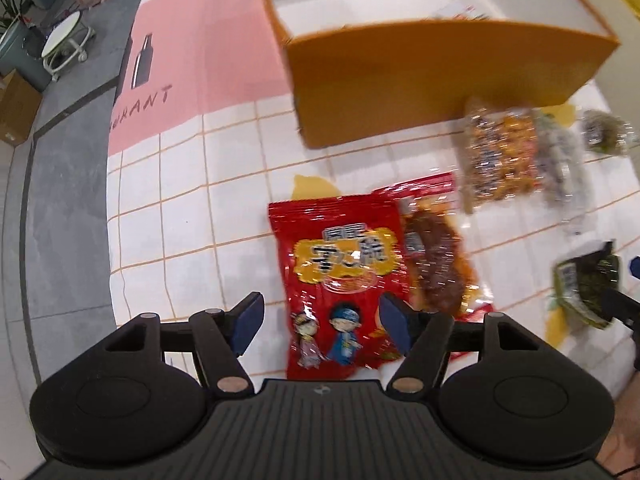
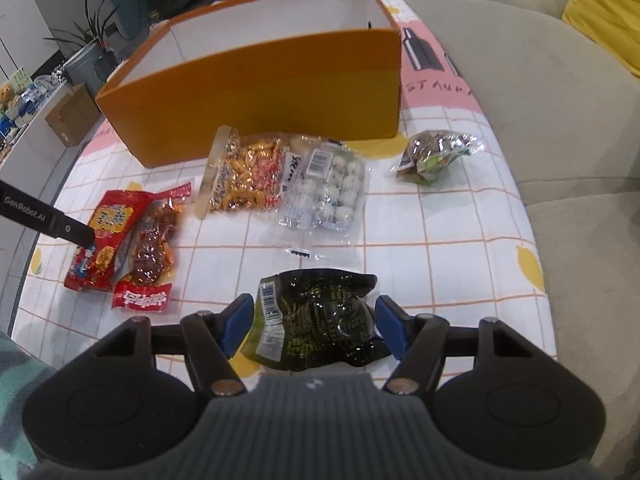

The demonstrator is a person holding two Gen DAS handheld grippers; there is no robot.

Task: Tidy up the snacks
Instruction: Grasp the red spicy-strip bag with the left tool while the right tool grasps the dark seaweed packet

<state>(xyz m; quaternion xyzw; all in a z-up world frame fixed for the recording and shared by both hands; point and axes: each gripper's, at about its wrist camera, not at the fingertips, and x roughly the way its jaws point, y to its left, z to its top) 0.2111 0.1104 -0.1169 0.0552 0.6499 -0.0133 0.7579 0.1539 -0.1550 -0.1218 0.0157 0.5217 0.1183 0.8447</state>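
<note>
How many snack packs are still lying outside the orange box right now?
6. Red bag and dark jerky pack at left; orange candies and white balls before the orange box; green pack right; dark bag nearest. Box contents hidden.

Bright, even indoor light with only faint shadows. Glare glints off the red packet [image 1: 344, 280] and dark packet [image 2: 320, 320]. The left view is motion-blurred, worst around the box [image 1: 440, 76]; fisheye bends both frames' edges.

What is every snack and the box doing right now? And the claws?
orange box: open-topped, upright.
red bag: flat, between the open left claw.
dark green bag: crumpled, between the open right claw.
candy bag: sealed, lying flat.
</note>
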